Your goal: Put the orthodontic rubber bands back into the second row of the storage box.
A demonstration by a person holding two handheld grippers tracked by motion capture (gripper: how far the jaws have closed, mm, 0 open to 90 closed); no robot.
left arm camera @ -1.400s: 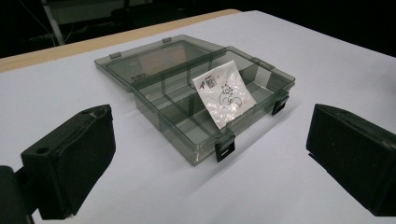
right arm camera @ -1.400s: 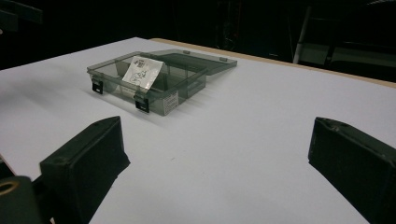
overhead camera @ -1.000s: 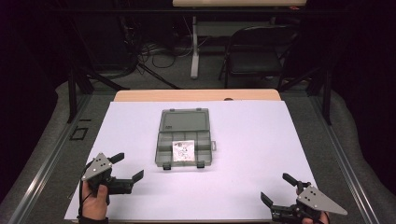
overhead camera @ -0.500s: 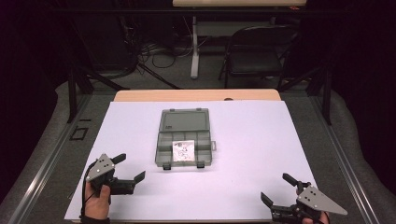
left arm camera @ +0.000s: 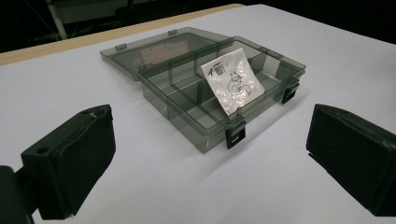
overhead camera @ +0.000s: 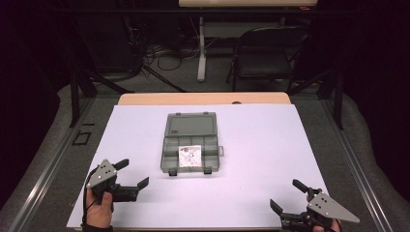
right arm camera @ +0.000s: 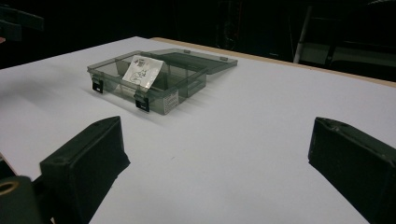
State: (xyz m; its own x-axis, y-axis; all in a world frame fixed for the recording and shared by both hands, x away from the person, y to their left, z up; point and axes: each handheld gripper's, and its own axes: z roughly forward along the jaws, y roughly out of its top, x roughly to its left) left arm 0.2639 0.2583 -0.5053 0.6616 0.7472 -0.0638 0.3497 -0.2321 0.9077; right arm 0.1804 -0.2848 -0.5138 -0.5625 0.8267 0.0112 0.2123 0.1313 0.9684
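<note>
A smoky clear plastic compartment box (overhead camera: 191, 153) lies in the middle of the white table sheet, its lid (overhead camera: 190, 124) swung open flat behind it. A white packet with a squirrel drawing (overhead camera: 189, 156) leans in a front compartment. My left gripper (overhead camera: 133, 173) hovers open at the sheet's front left, well short of the box. My right gripper (overhead camera: 285, 194) hovers open at the front right, farther away. In the left gripper view the box (left arm camera: 187, 100) and packet (left arm camera: 232, 80) sit ahead between the wide-apart jaws. In the right gripper view the box (right arm camera: 175, 88) lies far ahead to the left.
The white sheet (overhead camera: 261, 145) covers the table, with a wooden strip (overhead camera: 203, 99) along the back edge. A folding chair (overhead camera: 263, 58) and cables stand on the floor beyond. Dark frame posts (overhead camera: 75, 92) flank the table.
The left gripper has drifted slightly toward the table's front edge. The right gripper and the box have not moved.
</note>
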